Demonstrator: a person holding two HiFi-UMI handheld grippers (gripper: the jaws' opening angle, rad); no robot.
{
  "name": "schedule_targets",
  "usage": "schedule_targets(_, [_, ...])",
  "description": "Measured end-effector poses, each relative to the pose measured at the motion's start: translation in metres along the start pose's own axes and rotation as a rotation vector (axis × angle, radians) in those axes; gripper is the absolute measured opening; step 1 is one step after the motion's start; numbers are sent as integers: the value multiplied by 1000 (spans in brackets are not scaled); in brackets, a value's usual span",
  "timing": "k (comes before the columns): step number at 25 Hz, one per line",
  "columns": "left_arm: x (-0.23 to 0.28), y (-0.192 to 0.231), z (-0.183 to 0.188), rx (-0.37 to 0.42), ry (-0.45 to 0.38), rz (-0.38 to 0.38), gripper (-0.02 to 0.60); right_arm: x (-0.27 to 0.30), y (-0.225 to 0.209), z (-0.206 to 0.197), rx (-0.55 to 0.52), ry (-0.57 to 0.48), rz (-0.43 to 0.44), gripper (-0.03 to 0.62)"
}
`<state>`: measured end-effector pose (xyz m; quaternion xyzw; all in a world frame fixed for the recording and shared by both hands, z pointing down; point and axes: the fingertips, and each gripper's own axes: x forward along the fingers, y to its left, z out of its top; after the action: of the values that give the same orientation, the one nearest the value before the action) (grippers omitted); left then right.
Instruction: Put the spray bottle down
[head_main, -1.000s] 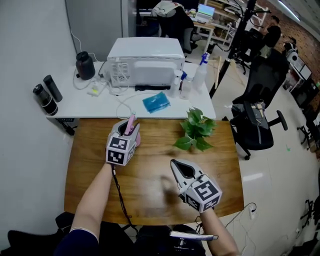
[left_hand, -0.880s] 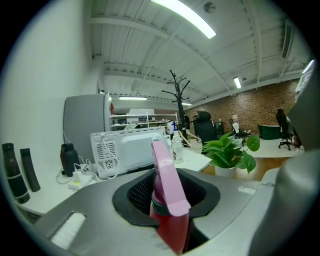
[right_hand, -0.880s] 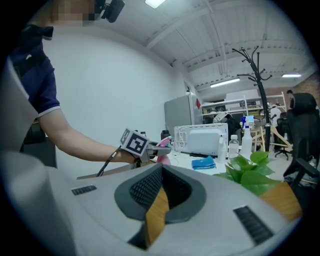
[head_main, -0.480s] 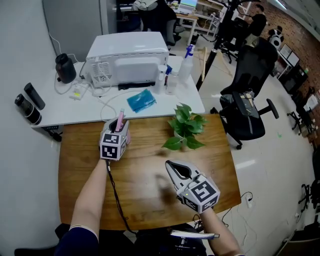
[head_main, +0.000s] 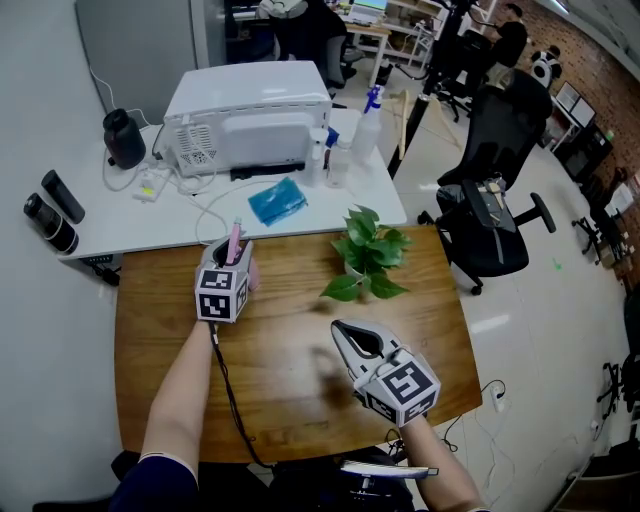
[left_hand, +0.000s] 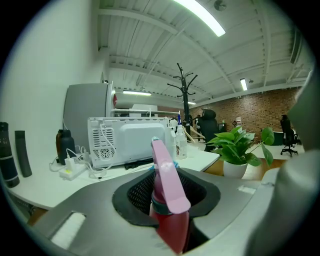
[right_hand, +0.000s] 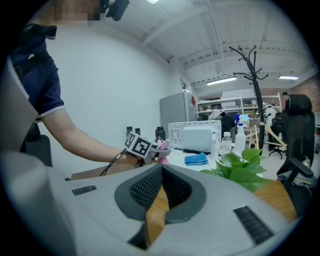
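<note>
Pink plastic marks the spray bottle (left_hand: 165, 175), which stands upright between the jaws of the left gripper (head_main: 231, 260), its trigger head poking above the dark pads that pinch its red body from both sides. In the head view this pair sits at about 10 o'clock on the wooden table (head_main: 280, 380); whether the bottle's base touches the wood cannot be told. The right gripper (head_main: 338, 329) hovers at about 5 o'clock on the table, its jaws pressed together at the tips with nothing between them. A potted plant (head_main: 366, 262) stands at 1 o'clock. Beyond the table, at 12 o'clock, a white desk (head_main: 130, 220) carries a white appliance (head_main: 250, 118) and a blue packet (head_main: 278, 200).
</note>
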<state>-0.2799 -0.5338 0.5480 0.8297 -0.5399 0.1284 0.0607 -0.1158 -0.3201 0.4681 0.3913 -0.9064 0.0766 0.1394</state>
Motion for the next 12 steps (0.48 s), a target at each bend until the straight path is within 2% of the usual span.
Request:
schedule_targets(6, [1,1,0,-17,-13,16,130,0,0,-1,-2,3,6,2])
schedule_targets(10, [0,1,2,4,-15,27,136,-3,-1,-1,1,-2,2,2])
schedule_targets(12, [0,0,2,13,-18,26,181,-5,-3,-2,0,1,-3,2])
